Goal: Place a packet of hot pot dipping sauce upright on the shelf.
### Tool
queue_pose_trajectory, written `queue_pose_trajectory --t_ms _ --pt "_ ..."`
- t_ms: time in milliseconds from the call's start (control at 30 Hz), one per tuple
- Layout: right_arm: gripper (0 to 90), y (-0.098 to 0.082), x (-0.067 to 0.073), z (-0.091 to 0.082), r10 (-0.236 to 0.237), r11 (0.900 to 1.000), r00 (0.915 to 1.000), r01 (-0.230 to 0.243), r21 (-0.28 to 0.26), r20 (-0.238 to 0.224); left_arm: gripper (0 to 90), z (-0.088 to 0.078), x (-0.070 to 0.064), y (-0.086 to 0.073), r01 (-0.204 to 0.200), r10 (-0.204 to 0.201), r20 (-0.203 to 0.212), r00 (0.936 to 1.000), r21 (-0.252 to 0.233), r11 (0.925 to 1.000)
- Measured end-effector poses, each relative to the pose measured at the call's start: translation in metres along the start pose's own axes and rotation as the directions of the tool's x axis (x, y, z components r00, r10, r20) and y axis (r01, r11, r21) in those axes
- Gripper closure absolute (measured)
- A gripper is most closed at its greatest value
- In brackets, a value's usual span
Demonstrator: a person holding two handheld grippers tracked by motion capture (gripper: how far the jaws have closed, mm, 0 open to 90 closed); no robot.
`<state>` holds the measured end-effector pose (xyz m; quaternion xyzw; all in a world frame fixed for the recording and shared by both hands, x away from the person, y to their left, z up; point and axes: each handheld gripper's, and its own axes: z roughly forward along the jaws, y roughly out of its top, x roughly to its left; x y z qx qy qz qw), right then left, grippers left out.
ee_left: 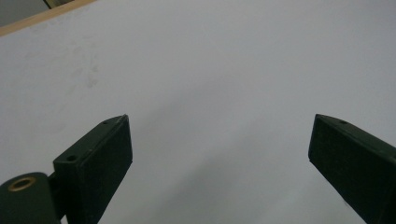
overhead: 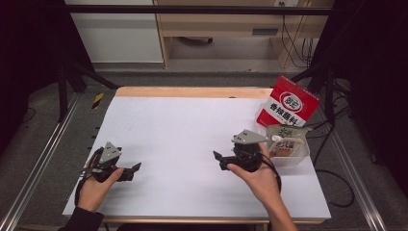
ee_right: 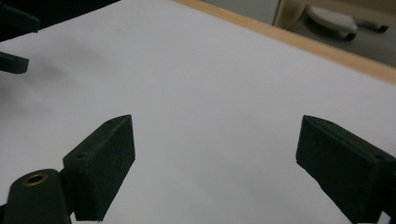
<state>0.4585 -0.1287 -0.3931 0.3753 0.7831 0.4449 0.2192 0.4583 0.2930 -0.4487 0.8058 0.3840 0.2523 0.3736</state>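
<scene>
1. Surface [overhead: 192,144]: a white sheet covers it, with a wooden edge showing along the far side.
2. Left tool [overhead: 136,168]: held in the person's left hand [overhead: 96,185] at the near-left part of the surface. In the left gripper view [ee_left: 219,149] its jaws stand wide apart, with bare white sheet between them.
3. Right tool [overhead: 219,160]: held in the person's right hand [overhead: 255,175] at the near-right part of the surface, jaws pointing toward the left. In the right gripper view [ee_right: 215,154] the jaws stand wide apart and grip nothing — white sheet lies between them.
4. Red packet [overhead: 287,103]: stands tilted at the far-right edge of the surface, with a white label and printed characters.
5. Clear food pack [overhead: 287,147]: lies just behind the right tool, near the right edge of the surface and just in front of the red packet; its contents cannot be told.
6. The two tools are well apart — open white sheet lies between them.
7. Black cables [overhead: 337,187] trail off the right side of the surface to the floor.
</scene>
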Motion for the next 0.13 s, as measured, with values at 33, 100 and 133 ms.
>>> queue_pose_trajectory --t_ms 33,100,133 --pt "11.7 -0.007 0.005 0.008 0.02 1.0 0.9997 -0.02 0.003 -0.016 6.2 0.0 0.0 0.0 0.001 -0.001 0.0 1.0 0.003 1.0" --pt "11.3 -0.015 0.01 0.018 0.011 1.0 0.9999 -0.011 0.027 -0.01 6.1 0.0 0.0 0.0 0.004 -0.004 0.001 1.0 0.0 1.0" --pt "9.8 -0.018 0.013 0.023 -0.011 0.999 0.9999 0.012 0.052 -0.013 6.1 0.0 0.0 0.0 0.004 -0.004 0.001 1.0 0.0 1.0"
